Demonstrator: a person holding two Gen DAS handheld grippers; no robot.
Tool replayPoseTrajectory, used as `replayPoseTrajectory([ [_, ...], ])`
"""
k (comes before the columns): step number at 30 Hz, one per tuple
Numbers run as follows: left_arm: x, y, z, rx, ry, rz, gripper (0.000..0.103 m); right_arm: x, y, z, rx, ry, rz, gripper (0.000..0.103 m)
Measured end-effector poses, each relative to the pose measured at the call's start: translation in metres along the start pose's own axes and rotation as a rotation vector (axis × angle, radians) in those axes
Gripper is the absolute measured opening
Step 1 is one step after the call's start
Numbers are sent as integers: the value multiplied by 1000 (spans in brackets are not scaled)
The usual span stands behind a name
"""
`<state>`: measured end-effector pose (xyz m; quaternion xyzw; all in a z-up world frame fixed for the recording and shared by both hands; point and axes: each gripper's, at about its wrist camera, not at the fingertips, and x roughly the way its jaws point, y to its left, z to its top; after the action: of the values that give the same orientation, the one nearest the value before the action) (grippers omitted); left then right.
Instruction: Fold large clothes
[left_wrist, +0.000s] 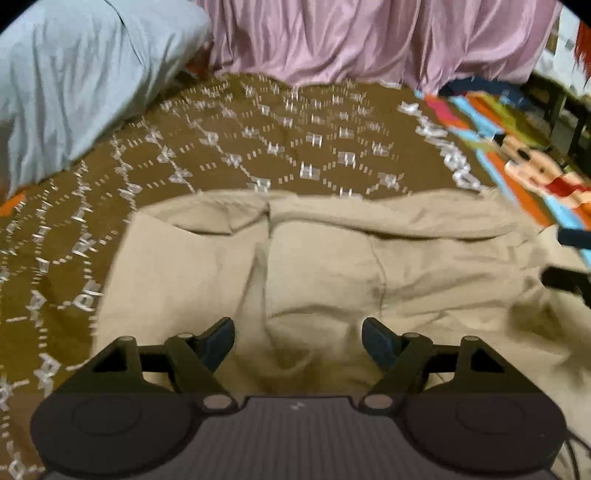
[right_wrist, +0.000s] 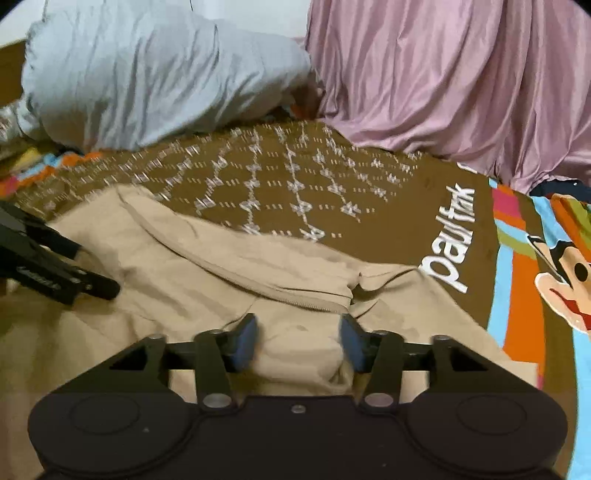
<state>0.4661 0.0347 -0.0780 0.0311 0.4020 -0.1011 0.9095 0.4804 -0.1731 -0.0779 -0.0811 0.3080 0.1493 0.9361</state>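
1. Left wrist view: the left tool (left_wrist: 298, 341) hangs with its jaws spread wide and nothing between them, over a rumpled beige garment (left_wrist: 325, 266). The garment lies on a brown patterned bedspread (left_wrist: 258, 140) on the bed. A pale blue pillow (left_wrist: 85, 77) sits at the bed's far left corner, and a pink cloth (left_wrist: 369, 40) drapes along the far edge. Two dark fingers of the right tool (left_wrist: 567, 258) show at the garment's right side.
2. Right wrist view: the right tool (right_wrist: 298, 341) has its jaws parted, a fold of the beige garment (right_wrist: 258, 273) bulging between its blue pads (right_wrist: 245, 339), which do not press it. A zipper (right_wrist: 266, 280) runs across the garment. The left tool (right_wrist: 74, 269) is over its left part.
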Motion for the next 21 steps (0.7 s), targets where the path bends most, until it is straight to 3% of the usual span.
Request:
replayPoseTrajectory([
  [5, -78, 11, -21, 3, -71, -33, 95, -86, 5, -11, -14, -10, 52, 85],
  [9, -140, 11, -56, 53, -105, -21, 102, -162, 13, -35, 3, -21, 62, 93],
  [15, -219, 4, -116, 159, -132, -11, 102, -269, 19, -75, -51, -31, -1, 99],
  [21, -265, -16, -175, 302, -126, -14, 103, -348, 23, -111, -161, 38, -41, 102],
])
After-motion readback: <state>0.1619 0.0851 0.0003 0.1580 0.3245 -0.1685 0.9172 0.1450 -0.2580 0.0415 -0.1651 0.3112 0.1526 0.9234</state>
